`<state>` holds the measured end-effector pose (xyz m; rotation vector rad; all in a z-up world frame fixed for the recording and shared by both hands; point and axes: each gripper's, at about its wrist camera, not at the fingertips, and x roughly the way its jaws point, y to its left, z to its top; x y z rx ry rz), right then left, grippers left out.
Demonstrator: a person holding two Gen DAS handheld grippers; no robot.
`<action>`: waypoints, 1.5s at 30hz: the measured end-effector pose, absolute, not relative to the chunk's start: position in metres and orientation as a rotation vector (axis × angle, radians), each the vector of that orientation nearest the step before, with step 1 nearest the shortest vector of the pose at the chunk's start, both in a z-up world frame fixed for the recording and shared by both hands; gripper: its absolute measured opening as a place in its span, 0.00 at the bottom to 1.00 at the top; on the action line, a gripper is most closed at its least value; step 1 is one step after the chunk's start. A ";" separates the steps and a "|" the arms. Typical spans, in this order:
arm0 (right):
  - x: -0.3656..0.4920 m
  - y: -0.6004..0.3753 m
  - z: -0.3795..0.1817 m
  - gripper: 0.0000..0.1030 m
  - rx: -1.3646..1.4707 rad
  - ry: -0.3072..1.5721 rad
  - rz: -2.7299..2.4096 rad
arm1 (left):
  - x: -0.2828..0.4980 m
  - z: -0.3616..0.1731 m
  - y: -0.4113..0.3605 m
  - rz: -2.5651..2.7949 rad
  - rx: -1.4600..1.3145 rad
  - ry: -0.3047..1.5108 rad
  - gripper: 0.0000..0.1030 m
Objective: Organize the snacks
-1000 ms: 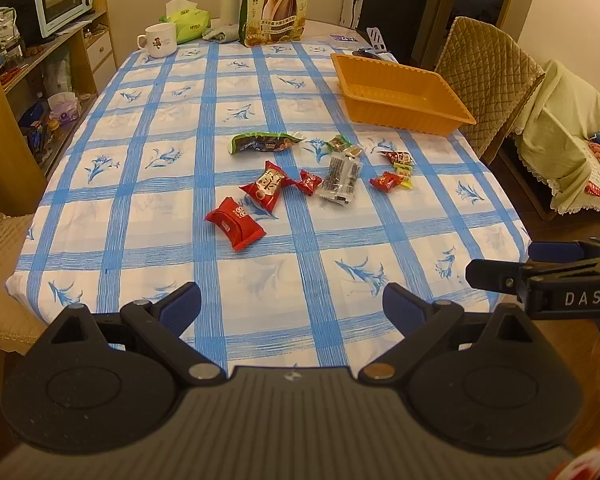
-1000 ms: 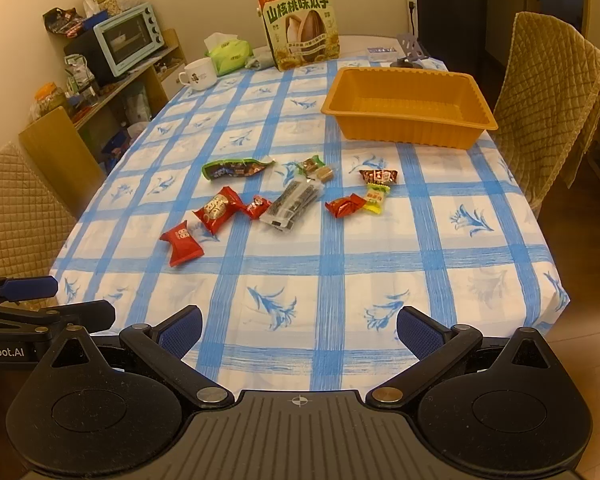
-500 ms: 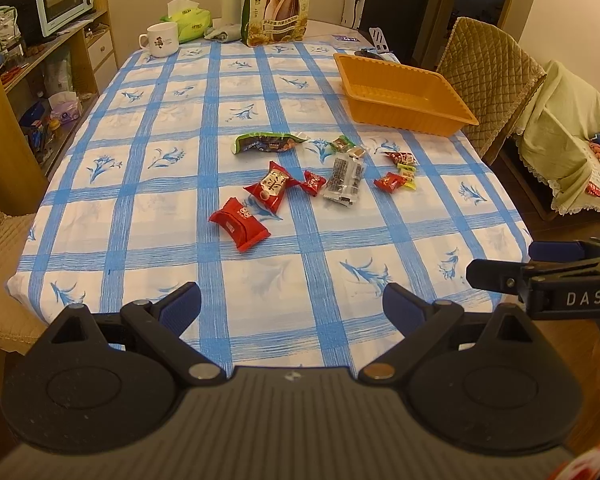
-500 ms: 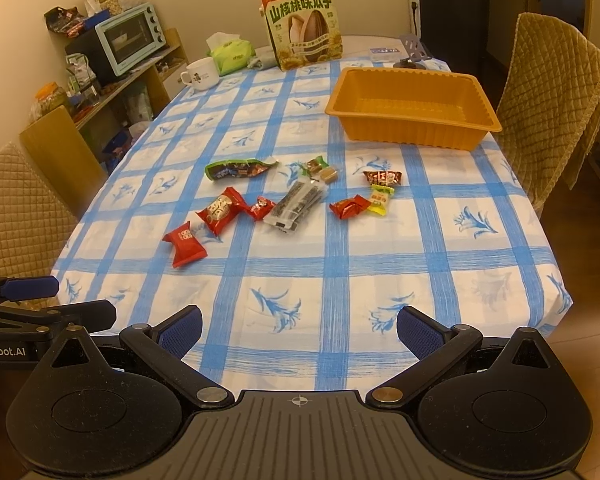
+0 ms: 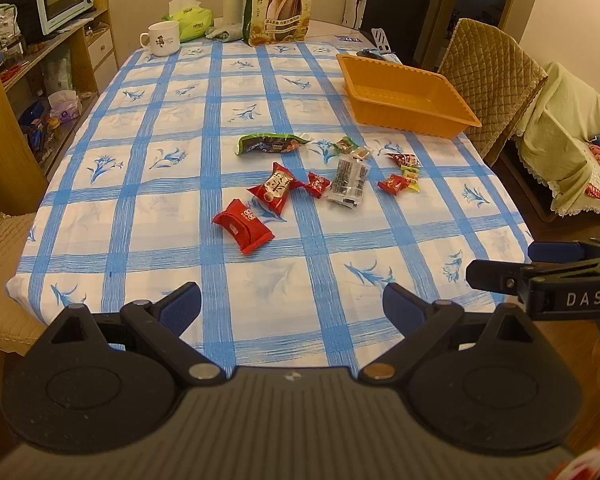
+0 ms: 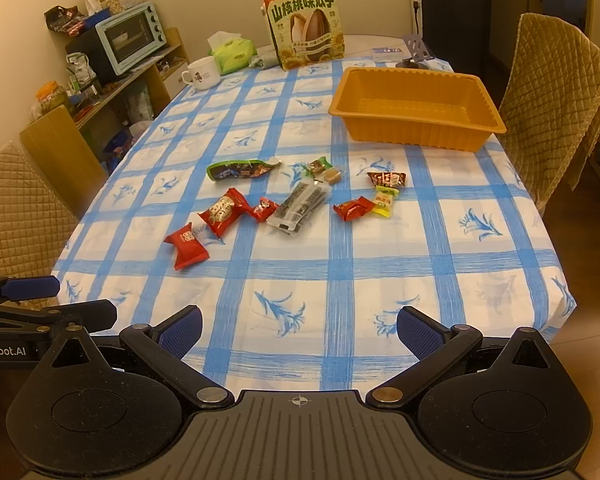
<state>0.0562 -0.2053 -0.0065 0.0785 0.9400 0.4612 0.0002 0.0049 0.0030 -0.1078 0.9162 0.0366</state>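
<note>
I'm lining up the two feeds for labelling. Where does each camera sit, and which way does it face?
Left wrist: sits on the left gripper at the near table edge, faces the scattered snacks; its open fingers show, with the right gripper at right.
Right wrist: sits on the right gripper, faces the same way; the left gripper shows at left.
Shared: the orange basket, red snack packet, sunflower seed bag.

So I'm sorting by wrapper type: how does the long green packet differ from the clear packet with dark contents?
The green packet is opaque and printed; the clear packet shows dark pieces inside. The green one lies crosswise, the clear one runs diagonally. The green one sits farther from the grippers. Both lie flat on the checked tablecloth, outside the orange basket.
</note>
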 end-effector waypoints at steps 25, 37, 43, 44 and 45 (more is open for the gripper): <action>0.084 -0.222 -0.030 1.00 0.133 0.889 0.423 | 0.030 -0.034 0.052 0.089 -0.145 0.875 0.94; 0.138 -0.251 -0.060 0.89 0.130 0.871 0.441 | 0.065 -0.066 0.042 0.177 -0.168 0.881 0.79; 0.170 -0.259 -0.071 0.85 0.108 0.883 0.491 | 0.089 -0.078 0.037 0.239 -0.177 0.879 0.73; 0.176 -0.261 -0.073 0.84 0.102 0.885 0.498 | 0.093 -0.080 0.036 0.252 -0.178 0.881 0.71; 0.180 -0.262 -0.074 0.84 0.099 0.887 0.501 | 0.098 -0.082 0.036 0.265 -0.181 0.882 0.68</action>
